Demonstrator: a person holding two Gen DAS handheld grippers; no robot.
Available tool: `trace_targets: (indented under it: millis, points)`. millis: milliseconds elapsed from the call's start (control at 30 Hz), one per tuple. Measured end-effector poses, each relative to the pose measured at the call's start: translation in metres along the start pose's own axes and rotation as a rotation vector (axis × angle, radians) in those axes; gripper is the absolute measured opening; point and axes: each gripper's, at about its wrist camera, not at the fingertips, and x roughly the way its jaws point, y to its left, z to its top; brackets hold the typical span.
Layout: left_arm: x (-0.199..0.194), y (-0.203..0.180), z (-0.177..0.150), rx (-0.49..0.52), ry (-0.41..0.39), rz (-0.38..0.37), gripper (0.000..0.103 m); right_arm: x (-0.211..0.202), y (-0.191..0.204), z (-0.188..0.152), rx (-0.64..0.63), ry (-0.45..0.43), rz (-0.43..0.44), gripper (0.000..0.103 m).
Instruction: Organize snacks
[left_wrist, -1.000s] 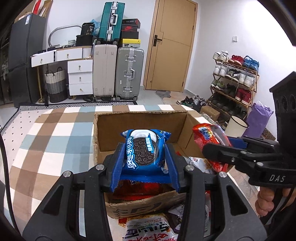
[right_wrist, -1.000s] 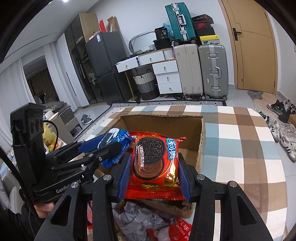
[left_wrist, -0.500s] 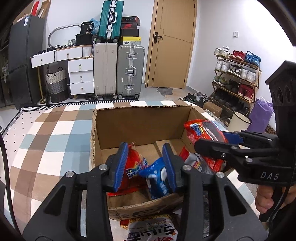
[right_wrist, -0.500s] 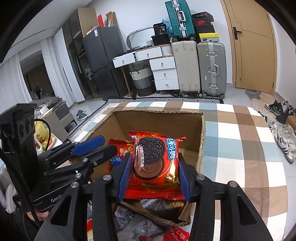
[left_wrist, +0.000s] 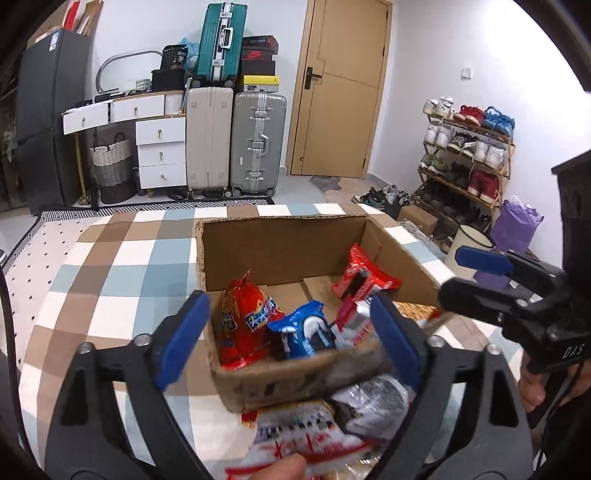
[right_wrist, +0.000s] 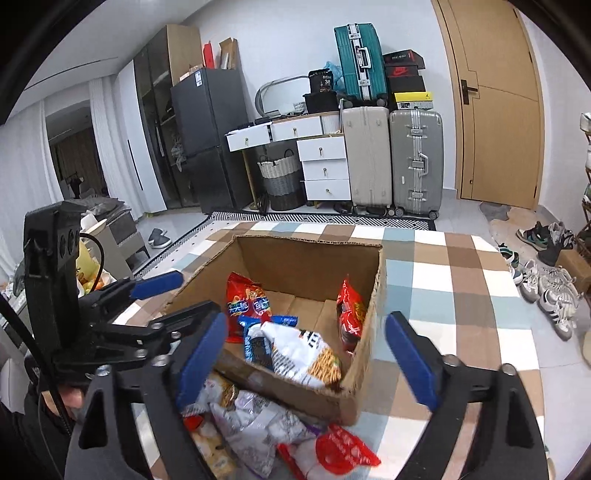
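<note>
Both packets released within 1 second. Left gripper (left_wrist: 288, 339) and right gripper (right_wrist: 306, 354): jaws apart, empty. Blue cookie packet (left_wrist: 304, 332) and red cookie packet (right_wrist: 349, 314) lay inside cardboard box (right_wrist: 306, 258); loose snacks (right_wrist: 258, 417) remained at surface's near edge.

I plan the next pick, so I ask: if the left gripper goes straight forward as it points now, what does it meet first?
Probably the near wall of the cardboard box, which crosses between the open left gripper; depth is unclear.

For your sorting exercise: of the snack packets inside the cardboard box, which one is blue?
The blue cookie packet, lying in the cardboard box near its front wall. Beside it are a red chip bag, a red cookie packet and a white packet.
</note>
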Motion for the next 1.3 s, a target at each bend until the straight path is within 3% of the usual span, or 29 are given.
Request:
trace_targets:
  millis: [67,667,967,1300]
  points:
    - [-0.012,0.001,-0.004,-0.007,0.002,0.000,0.103,-0.008,0.000,-0.003,0.010,-0.001,0.007,0.102]
    - [-0.119,-0.001,-0.057,0.005,0.031,0.082,0.103,-0.066,0.022,-0.055,0.017,0.079,-0.025,0.103]
    - [-0.136,-0.002,-0.083,-0.004,0.067,0.082,0.103,-0.079,0.030,-0.085,0.012,0.119,-0.019,0.103]
    - [-0.127,-0.004,-0.100,0.015,0.117,0.083,0.103,-0.076,0.032,-0.106,0.000,0.179,-0.007,0.103]
